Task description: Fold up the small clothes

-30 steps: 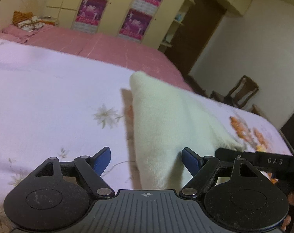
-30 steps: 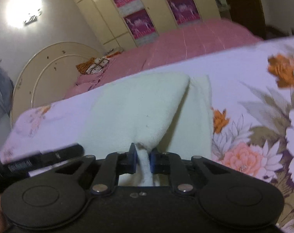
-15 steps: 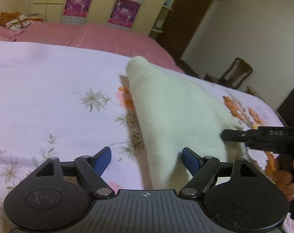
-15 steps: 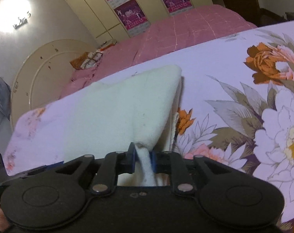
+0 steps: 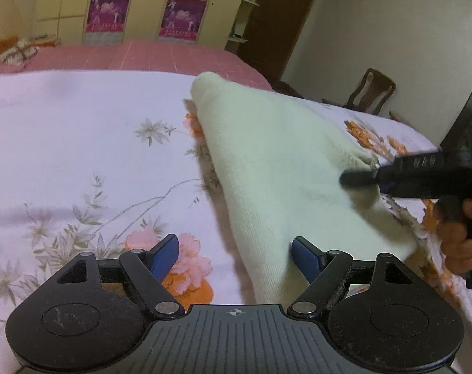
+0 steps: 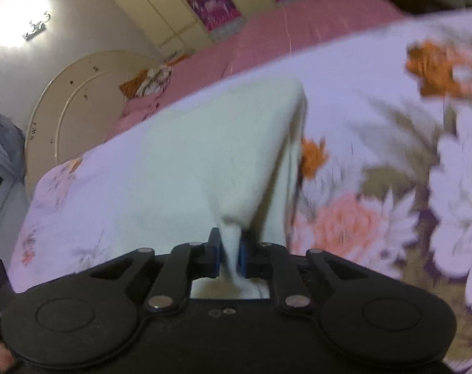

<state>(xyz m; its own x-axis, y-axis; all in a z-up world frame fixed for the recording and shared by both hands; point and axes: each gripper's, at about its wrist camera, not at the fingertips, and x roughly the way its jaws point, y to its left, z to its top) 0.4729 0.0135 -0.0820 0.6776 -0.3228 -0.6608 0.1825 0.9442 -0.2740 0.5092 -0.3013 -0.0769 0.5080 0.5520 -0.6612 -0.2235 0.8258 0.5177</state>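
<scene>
A cream knitted garment [image 5: 276, 168] lies partly lifted on the floral bedsheet [image 5: 80, 143]. My left gripper [image 5: 236, 258] is open, low over the sheet, and the garment's near edge runs between its blue pads without being pinched. In the right wrist view my right gripper [image 6: 229, 252] pinches a bunched corner of the garment [image 6: 211, 143]; its jaws are closing on that fabric, which rises tent-like from the pinch. The right gripper [image 5: 373, 177] also shows at the right of the left wrist view, held by a hand [image 5: 457, 243].
The pink bedspread [image 5: 148, 56] covers the far part of the bed, with folded items [image 5: 14, 53] at its far left. Wardrobe doors with posters [image 5: 182, 15] stand behind. A wooden chair [image 5: 373, 90] sits at the right. A round cream headboard [image 6: 76, 106] stands by the wall.
The left gripper moved across the sheet and rolled, so the garment sits more to its right. The right gripper kept its pinch and shifted slightly; its view is now blurred.
</scene>
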